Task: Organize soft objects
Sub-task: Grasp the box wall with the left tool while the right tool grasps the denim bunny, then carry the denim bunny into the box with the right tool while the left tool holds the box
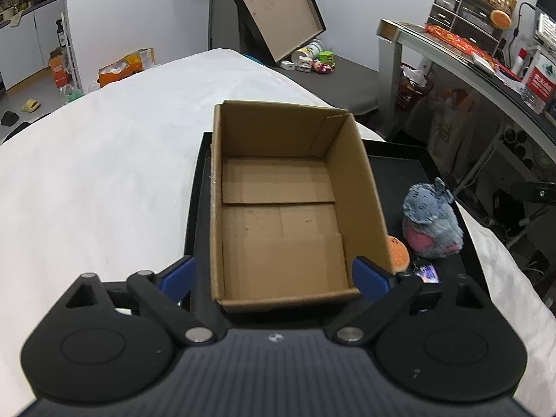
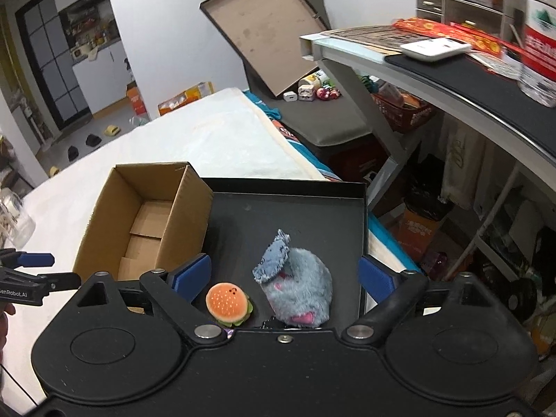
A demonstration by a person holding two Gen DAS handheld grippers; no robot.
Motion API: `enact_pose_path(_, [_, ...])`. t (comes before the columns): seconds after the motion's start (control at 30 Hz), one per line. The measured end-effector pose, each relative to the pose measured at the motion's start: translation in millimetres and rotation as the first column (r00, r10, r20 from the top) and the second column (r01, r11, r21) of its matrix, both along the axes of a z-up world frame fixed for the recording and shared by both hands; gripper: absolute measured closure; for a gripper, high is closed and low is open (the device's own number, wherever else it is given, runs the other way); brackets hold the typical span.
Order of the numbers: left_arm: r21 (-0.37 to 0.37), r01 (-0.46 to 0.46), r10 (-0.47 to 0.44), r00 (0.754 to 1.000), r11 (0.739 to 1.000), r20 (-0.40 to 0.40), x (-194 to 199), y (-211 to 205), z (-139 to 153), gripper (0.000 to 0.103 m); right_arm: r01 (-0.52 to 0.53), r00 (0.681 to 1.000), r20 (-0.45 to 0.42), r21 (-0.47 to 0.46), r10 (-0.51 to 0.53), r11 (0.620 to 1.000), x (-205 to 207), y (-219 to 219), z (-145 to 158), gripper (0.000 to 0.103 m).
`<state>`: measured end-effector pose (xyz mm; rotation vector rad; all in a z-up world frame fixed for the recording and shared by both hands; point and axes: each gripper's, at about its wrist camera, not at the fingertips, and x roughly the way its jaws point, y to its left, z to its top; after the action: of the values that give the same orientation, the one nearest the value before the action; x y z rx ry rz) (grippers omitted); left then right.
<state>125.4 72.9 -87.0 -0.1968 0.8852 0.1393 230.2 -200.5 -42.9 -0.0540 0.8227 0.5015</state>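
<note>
An open, empty cardboard box stands on the left part of a black tray; it also shows in the right wrist view. A grey-blue plush toy and a small plush burger lie on the tray right of the box; the left wrist view shows the plush and part of the burger. My left gripper is open and empty over the box's near edge. My right gripper is open and empty just above the two toys.
The tray rests on a white cloth-covered surface. A desk with clutter stands to the right. A tilted board leans at the back. A small dark item lies on the tray near the toys.
</note>
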Motion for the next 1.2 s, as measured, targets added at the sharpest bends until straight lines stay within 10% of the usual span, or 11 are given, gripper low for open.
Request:
enact_pose_path(0.43, [-0.027,-0.029,0.027,0.998,0.999,-0.062,31.6,35.0,-37.9,0.021,-0.025,0.998,-0.050,-0.019,0.024,1.000,32.7,35.1,-38.3,0.026])
enact_pose_path(0.57, [-0.044,-0.025,0.021,0.996,0.999,-0.092,41.0,42.7,-48.9,0.045,-0.024,0.998,-0.061,-0.025,0.022,0.999,40.3,41.4,-48.5,0.031])
enact_pose_path(0.77, [-0.069,-0.052,0.043,0.990,0.996,-0.133,48.7,53.3,-61.5,0.079,-0.006,0.995,-0.098,-0.051,0.001,0.999,47.7,45.1,-66.7,0.047])
enact_pose_path(0.83, [-0.079,-0.062,0.052,0.991,0.995,-0.127,48.7,57.0,-62.0,0.086,0.001,0.995,-0.102,-0.048,-0.006,0.999,50.0,44.0,-70.1,0.071])
enact_pose_path(0.93, [-0.102,-0.090,0.077,0.990,0.991,-0.122,45.0,62.6,-59.8,0.086,0.014,0.993,-0.115,-0.045,-0.020,0.999,52.7,43.1,-73.3,0.093])
enact_pose_path(1.2, [-0.146,-0.165,0.147,0.981,0.975,-0.127,24.4,72.1,-49.4,0.086,0.010,0.998,-0.065,-0.038,-0.013,0.999,46.9,47.8,-59.5,0.100])
